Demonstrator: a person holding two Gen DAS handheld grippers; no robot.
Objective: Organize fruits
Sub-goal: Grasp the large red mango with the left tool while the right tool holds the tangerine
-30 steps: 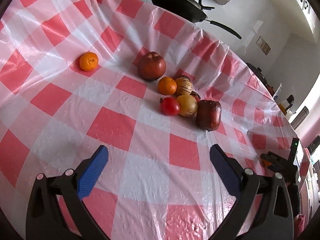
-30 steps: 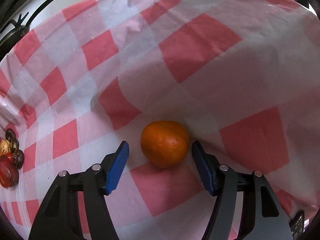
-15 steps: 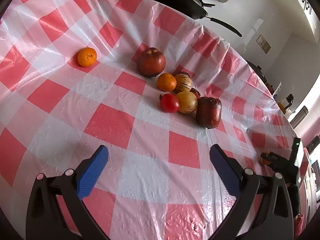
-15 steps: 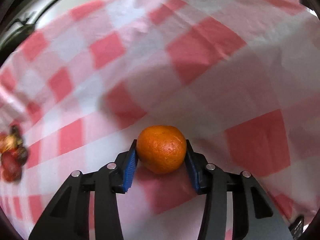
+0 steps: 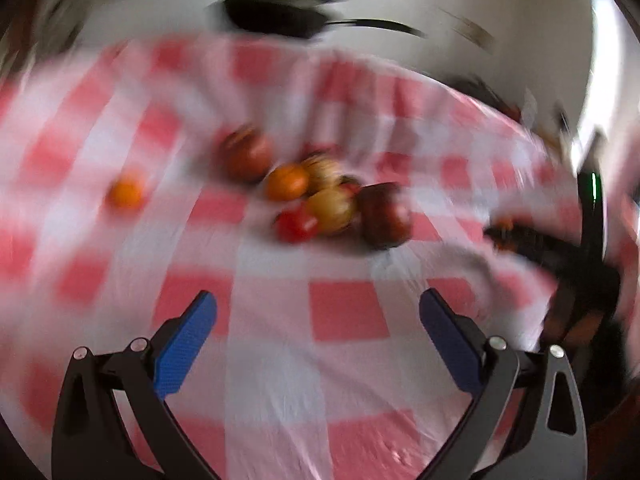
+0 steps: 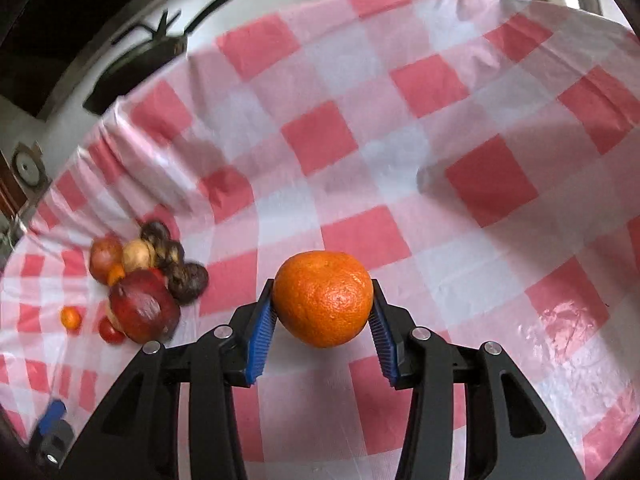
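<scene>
My right gripper (image 6: 322, 312) is shut on an orange mandarin (image 6: 323, 298), lifted clear of the checked tablecloth (image 6: 400, 160). A cluster of fruit (image 6: 144, 276) lies at the left of the right wrist view, with a dark red pomegranate (image 6: 144, 312), a small tomato (image 6: 111, 333) and a lone small orange (image 6: 71, 317) beside it. The left wrist view is blurred. In it my left gripper (image 5: 318, 332) is open with only cloth between its fingers. The fruit cluster (image 5: 320, 196) lies beyond it, and a lone orange (image 5: 126, 193) sits to the left.
A black frying pan (image 6: 136, 64) stands past the table's far edge, also visible as the pan (image 5: 276, 16) in the left wrist view. My right gripper appears at the right there as a dark shape (image 5: 560, 248). The left gripper's blue tip (image 6: 52, 416) shows at lower left.
The right gripper closed on the mandarin, lifted it and swung left so the fruit cluster came into view. The left gripper rolled and moved, blurring its view.
</scene>
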